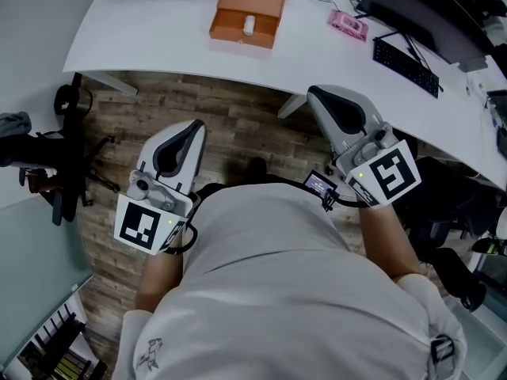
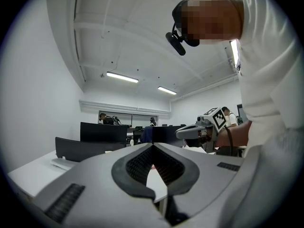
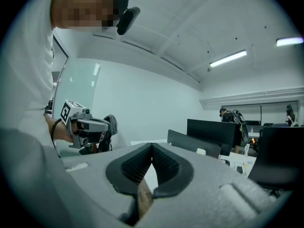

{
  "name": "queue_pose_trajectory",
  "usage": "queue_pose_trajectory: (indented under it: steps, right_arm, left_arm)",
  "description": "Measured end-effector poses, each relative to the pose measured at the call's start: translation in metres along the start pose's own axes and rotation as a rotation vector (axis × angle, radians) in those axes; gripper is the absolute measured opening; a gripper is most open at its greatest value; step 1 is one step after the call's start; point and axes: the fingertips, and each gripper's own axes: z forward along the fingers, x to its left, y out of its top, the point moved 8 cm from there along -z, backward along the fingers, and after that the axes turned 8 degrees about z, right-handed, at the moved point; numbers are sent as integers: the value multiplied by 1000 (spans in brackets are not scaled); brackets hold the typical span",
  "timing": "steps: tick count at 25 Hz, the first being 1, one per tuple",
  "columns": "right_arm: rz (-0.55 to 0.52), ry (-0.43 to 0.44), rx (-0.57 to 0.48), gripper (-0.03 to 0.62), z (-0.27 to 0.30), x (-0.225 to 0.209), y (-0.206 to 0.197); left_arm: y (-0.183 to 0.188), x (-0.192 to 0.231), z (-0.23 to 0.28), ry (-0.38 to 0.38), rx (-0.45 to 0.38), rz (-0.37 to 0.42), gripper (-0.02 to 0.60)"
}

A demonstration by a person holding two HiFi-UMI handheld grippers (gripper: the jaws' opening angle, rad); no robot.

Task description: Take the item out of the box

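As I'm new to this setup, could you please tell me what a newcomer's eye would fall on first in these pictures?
The open orange box stands out on the white table at the top of the head view, with a small white item lying in it. Lower in that view, the left gripper and right gripper are over the wooden floor, short of the table, both shut and empty.

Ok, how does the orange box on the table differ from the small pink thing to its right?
The orange box is bigger and open, holding a small white item; the pink thing is smaller and looks flat. Both lie on the white table.
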Motion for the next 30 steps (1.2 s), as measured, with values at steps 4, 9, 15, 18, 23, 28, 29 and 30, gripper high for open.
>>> queue_pose_trajectory:
  steps: [4, 9, 15, 18, 23, 28, 29, 30]
  right_arm:
    - [5, -17, -11, 2, -10, -22, 1]
    - [16, -45, -22, 3, -17, -40, 0]
    - [15, -75, -17, 3, -14, -54, -1]
    - [17, -95, -17, 3, -8, -62, -3]
    - [27, -122, -14, 3, 6, -79, -2]
    - [44, -147, -15, 3, 23, -94, -2]
    - [45, -151, -15, 3, 27, -98, -2]
    - [46, -155, -16, 3, 32, -101, -1]
  left_arm:
    - [4, -4, 24, -17, 8, 9, -2]
    - [6, 0, 48, -39, 5, 19, -2]
    - [4, 13, 73, -69, -11, 22, -2]
    - [0, 23, 85, -88, -19, 21, -2]
    - [-3, 43, 112, -125, -18, 20, -2]
    - [-7, 64, 136, -160, -13, 19, -2]
    - [-8, 69, 141, -165, -12, 18, -2]
    - [-9, 74, 145, -170, -13, 17, -2]
